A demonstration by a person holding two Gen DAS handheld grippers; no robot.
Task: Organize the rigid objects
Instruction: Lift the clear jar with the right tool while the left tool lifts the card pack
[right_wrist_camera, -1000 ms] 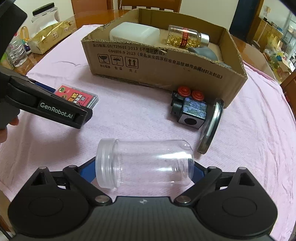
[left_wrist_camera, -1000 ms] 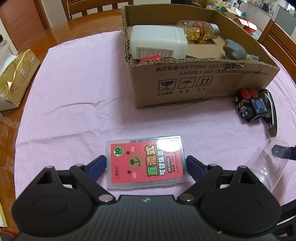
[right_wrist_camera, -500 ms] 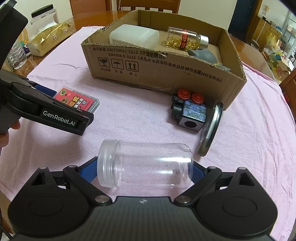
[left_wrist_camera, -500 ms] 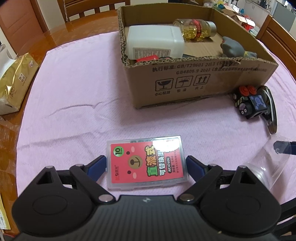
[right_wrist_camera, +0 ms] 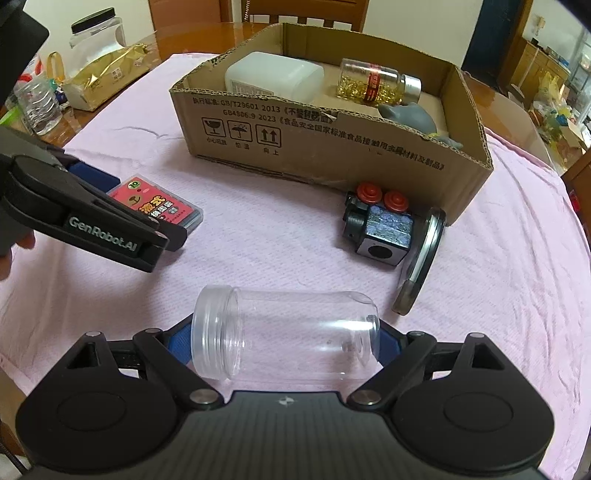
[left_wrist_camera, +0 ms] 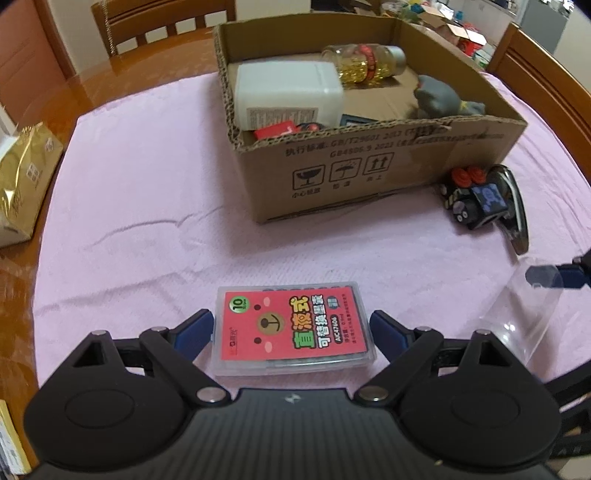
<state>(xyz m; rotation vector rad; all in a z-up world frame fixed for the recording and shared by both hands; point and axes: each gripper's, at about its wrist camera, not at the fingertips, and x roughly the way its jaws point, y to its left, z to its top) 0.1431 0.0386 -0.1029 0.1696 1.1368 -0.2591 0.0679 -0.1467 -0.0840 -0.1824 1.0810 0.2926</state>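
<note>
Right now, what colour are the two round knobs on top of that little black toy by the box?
Red. The knobs show best in the right wrist view.

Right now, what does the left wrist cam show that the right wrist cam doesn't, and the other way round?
Left wrist only: the left gripper straddling the pink card case, pads just off its sides; red item low inside the box.

Right wrist only: the right gripper, jaws just closing, around the whole clear jar lying sideways; black-lidded container and water bottle far left.

Both: cardboard box, white container, capsule bottle, grey toy, black toy, gold bag, pink cloth.
</note>
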